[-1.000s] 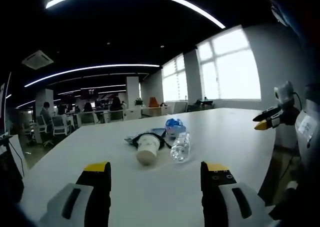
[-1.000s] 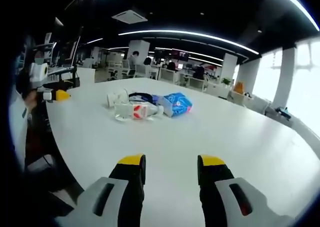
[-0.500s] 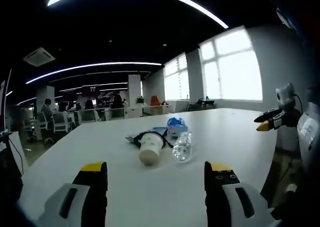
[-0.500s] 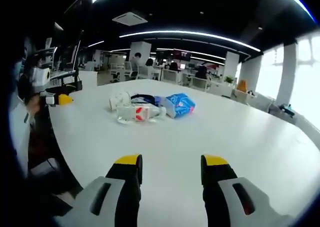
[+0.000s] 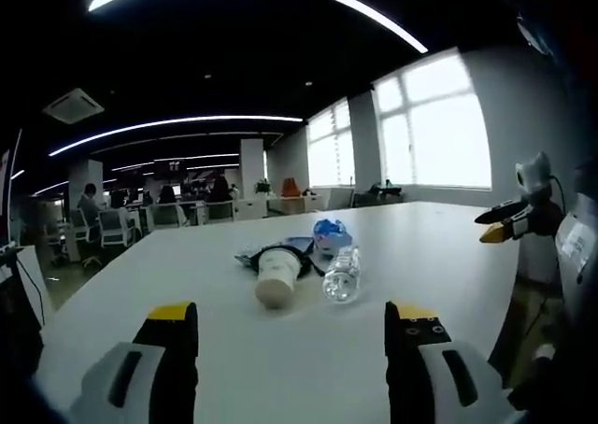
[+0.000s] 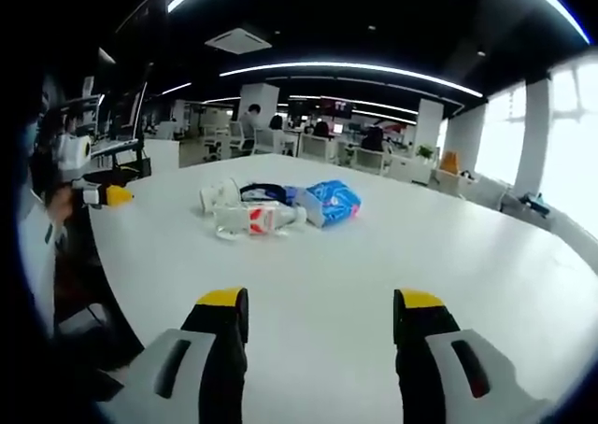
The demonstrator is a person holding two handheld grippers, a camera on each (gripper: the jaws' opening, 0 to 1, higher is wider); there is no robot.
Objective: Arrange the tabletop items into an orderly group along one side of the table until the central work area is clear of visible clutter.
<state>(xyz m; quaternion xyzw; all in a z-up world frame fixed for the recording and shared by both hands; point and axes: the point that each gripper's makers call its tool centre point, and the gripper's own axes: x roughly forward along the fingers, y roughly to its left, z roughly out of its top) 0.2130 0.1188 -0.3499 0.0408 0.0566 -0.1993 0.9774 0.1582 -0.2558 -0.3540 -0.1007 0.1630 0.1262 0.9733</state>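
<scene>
A small heap of items lies mid-table. In the left gripper view a paper cup lies on its side, a clear water bottle beside it, a blue snack bag and a dark cable behind. My left gripper is open, well short of them. The right gripper pokes in at the right edge. In the right gripper view the cup, the bottle and the blue bag sit far ahead of my open right gripper. The left gripper shows at the left edge.
The white table is wide, with bare surface around the heap on all sides. Office desks, chairs and seated people fill the background. Bright windows line one wall. A person's body shows at the view edges.
The right gripper's jaws have spread wider apart. Both views shifted only slightly; the items on the table have not moved.
</scene>
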